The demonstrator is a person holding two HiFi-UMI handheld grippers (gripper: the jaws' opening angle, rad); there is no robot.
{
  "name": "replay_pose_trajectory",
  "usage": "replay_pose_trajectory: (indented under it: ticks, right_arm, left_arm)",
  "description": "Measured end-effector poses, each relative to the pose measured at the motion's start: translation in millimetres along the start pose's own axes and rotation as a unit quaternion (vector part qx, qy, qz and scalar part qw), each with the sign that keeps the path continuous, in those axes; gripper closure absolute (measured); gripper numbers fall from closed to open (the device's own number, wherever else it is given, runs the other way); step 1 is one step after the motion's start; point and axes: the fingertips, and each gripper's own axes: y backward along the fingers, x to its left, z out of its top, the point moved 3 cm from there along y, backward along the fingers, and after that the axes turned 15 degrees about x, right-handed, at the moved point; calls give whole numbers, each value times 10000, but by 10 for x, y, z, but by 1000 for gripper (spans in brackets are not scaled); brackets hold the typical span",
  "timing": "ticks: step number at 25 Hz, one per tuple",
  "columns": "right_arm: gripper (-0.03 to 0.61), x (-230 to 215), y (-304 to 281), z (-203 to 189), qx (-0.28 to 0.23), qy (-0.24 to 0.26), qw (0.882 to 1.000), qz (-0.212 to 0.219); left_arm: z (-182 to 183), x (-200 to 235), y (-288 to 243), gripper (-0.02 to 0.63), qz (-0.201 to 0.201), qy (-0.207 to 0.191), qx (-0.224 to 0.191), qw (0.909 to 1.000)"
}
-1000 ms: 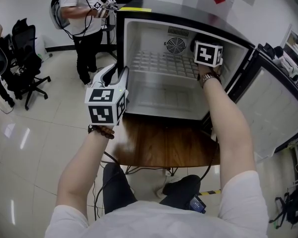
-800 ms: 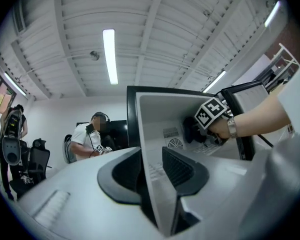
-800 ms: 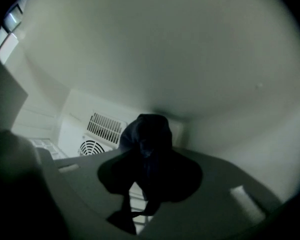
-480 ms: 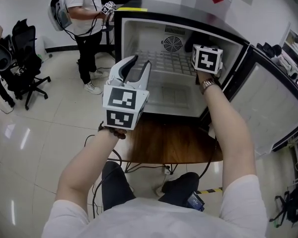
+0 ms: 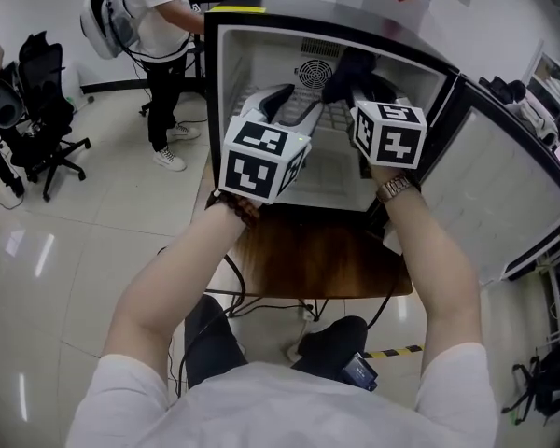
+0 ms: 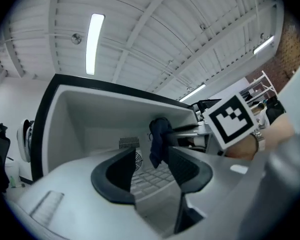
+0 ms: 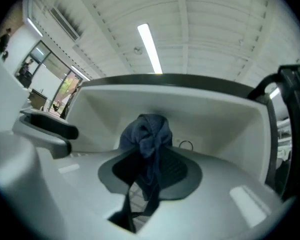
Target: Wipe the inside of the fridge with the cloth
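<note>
Arms: both bare forearms reached forward over the desk's (image 5: pixel 308 255) near edge, with a watch (image 5: pixel 392 187) on the right wrist.
Desk: glossy dark wood grain. The fridge (image 5: pixel 231 73) sat back toward its far edge, leaving a bare strip in front.
Left gripper (image 6: pixel 151 170): at the fridge mouth, about level. Its dark ribbed jaws were spread and had just been opening, with nothing pinched between them.
Right gripper (image 7: pixel 150 171): alongside, also level, its jaws pinching the cloth (image 7: pixel 149 134).
Cloth: dark blue, soft and bunched into a knot above the jaws, with a tail hanging below. It was held up inside the fridge opening, clear of the walls.
Fridge: a black shell with a smooth white liner, and the door (image 5: pixel 490 194) swung wide to the right.
Inside: a white wire grid shelf (image 5: pixel 329 118), with a round fan grille (image 5: pixel 310 71) on the back wall.
</note>
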Motion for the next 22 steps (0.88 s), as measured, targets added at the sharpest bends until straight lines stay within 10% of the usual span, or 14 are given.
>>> replay_pose_trajectory:
  ticks: [14, 22]
  right_arm:
    - [485, 381, 714, -173, -606, 174, 9905, 1224]
    - [485, 381, 1014, -152, -1100, 156, 9699, 2168]
  left_arm:
    - [193, -343, 83, 345, -1824, 579, -530, 9801]
    - [209, -476, 141, 299, -3276, 1186, -582, 9355]
